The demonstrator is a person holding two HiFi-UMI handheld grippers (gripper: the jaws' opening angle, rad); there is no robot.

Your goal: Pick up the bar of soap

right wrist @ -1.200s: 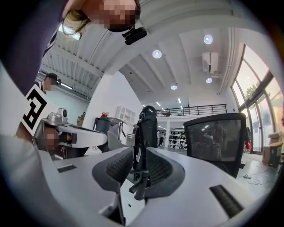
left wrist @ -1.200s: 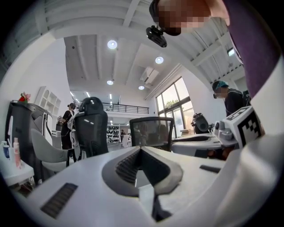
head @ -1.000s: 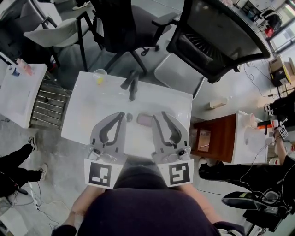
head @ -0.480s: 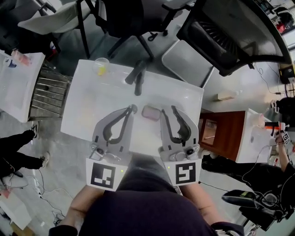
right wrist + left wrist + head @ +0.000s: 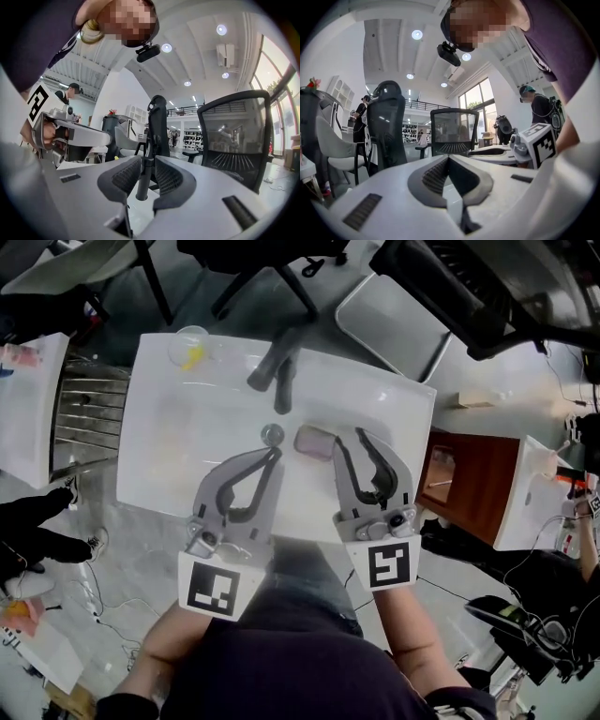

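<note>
The bar of soap point(image 5: 314, 442), pale pink and rounded, lies flat on the white table point(image 5: 178, 446). My right gripper point(image 5: 350, 433) rests on the table just right of it, jaws open, nothing between them; its left finger almost touches the soap. In the right gripper view, the right gripper point(image 5: 143, 161) shows only a dark upright post point(image 5: 142, 180) through the gap; the soap is hidden. My left gripper point(image 5: 274, 455) lies left of the soap with its tips together. The left gripper view shows the left gripper point(image 5: 449, 158) shut and empty.
A small round grey thing point(image 5: 272, 434) sits just ahead of the left gripper's tip. A dark forked object point(image 5: 277, 371) lies at the table's far side, a clear cup with something yellow point(image 5: 190, 345) at the far left corner. Office chairs point(image 5: 487, 287) stand beyond; a brown stand point(image 5: 459, 484) is at right.
The head view has swung forward over the table. Both grippers have slid a little farther onto it. The right gripper's jaws keep the same gap beside the soap.
</note>
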